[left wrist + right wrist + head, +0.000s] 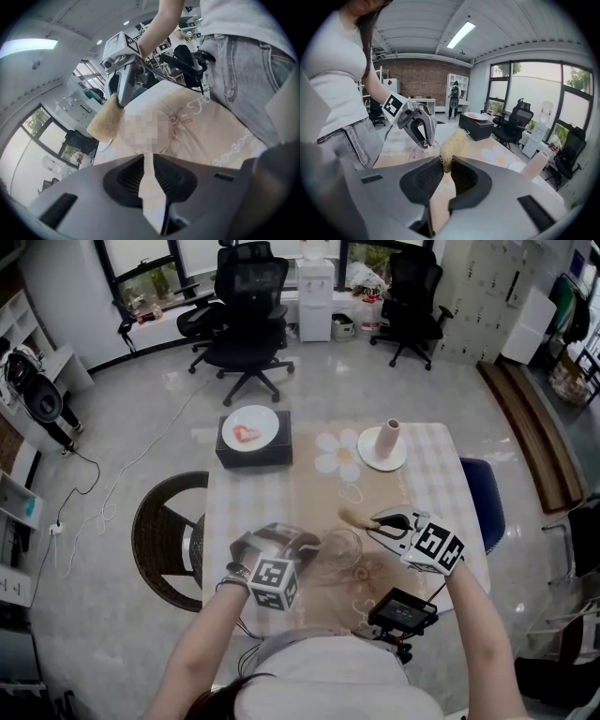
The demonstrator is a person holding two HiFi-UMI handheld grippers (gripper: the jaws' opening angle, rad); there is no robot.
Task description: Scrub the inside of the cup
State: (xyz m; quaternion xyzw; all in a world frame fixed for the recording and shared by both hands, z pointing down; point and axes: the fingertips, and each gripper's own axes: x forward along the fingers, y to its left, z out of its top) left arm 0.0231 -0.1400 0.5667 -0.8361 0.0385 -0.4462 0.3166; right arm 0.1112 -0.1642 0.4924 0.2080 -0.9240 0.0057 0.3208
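The left claw (309, 542) was nearly closed, pinching the rim of the clear glass cup (339, 551) at the lower middle of the head view, over the desk (281, 493). The right claw (380, 521) was clamped on a straw-coloured fibrous scrubber (356, 517) by the cup's far rim; whether they touched was unclear. The cup's transparent walls were faint. At upper left, a white plate (250, 427) held something red.

Cloth-covered table (281, 502) — black box (253, 456), flower mat (337, 454), white dish (370, 458) across far end.
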